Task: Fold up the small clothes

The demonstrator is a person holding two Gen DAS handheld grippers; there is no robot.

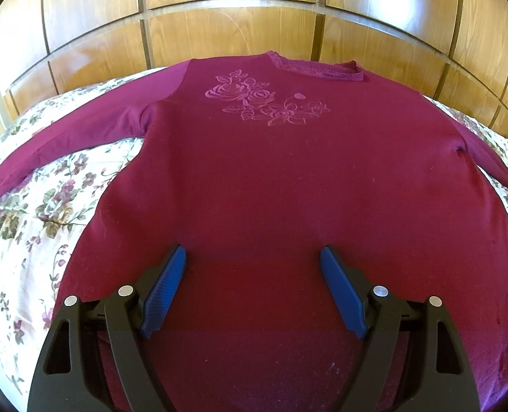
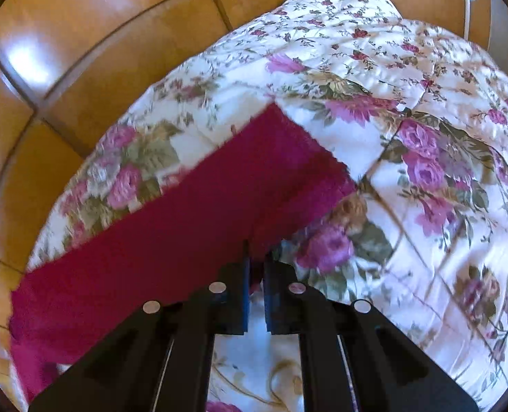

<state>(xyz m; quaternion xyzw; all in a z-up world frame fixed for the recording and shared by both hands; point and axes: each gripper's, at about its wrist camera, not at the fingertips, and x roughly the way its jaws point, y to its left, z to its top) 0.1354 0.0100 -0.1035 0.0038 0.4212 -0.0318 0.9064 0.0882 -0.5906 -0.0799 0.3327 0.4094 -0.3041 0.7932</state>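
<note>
My left gripper is matt black plastic, its blue pads finely ribbed, its round pivot pins bright polished metal; my right gripper is the same black plastic with blue pads; the top beneath me is soft magenta knit cloth, matt and slightly fuzzy with lint, its rose motif a paler raised outline, its neckline a lacy trim; the bedspread is quilted floral cloth with a faint satin sheen; the wardrobe doors are varnished wood, glossy with glare.
</note>
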